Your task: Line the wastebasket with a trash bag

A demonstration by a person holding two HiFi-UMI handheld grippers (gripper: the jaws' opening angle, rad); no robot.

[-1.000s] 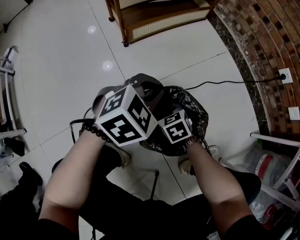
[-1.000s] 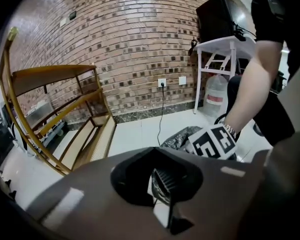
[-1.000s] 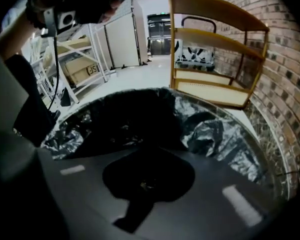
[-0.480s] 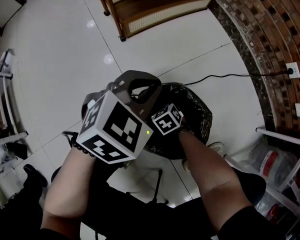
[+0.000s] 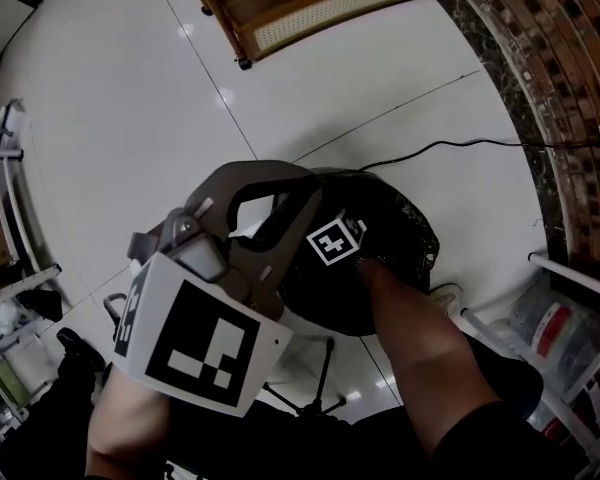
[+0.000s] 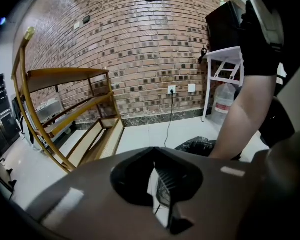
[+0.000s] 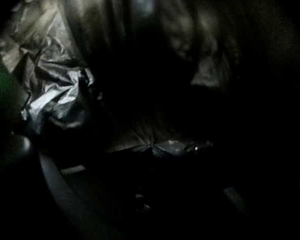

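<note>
A white tiled floor (image 5: 120,98) runs to a brick wall (image 6: 140,39), with a wooden shelf (image 6: 70,109) beside it. The wastebasket (image 5: 325,313) stands upright on the floor just in front of the person's feet, its long axis vertical and its mouth facing up. A black trash bag (image 5: 405,233) is crumpled over its rim. The left gripper (image 6: 153,150) is held high above the floor, its tips meeting on nothing. The right gripper (image 7: 153,146) reaches down inside the bag. Its tips look drawn together against the film, but it is too dark to tell whether any is caught. A thin cable (image 5: 430,148) leads to a wall outlet (image 6: 171,89). A jug (image 5: 545,328) has a red label too small to read.
</note>
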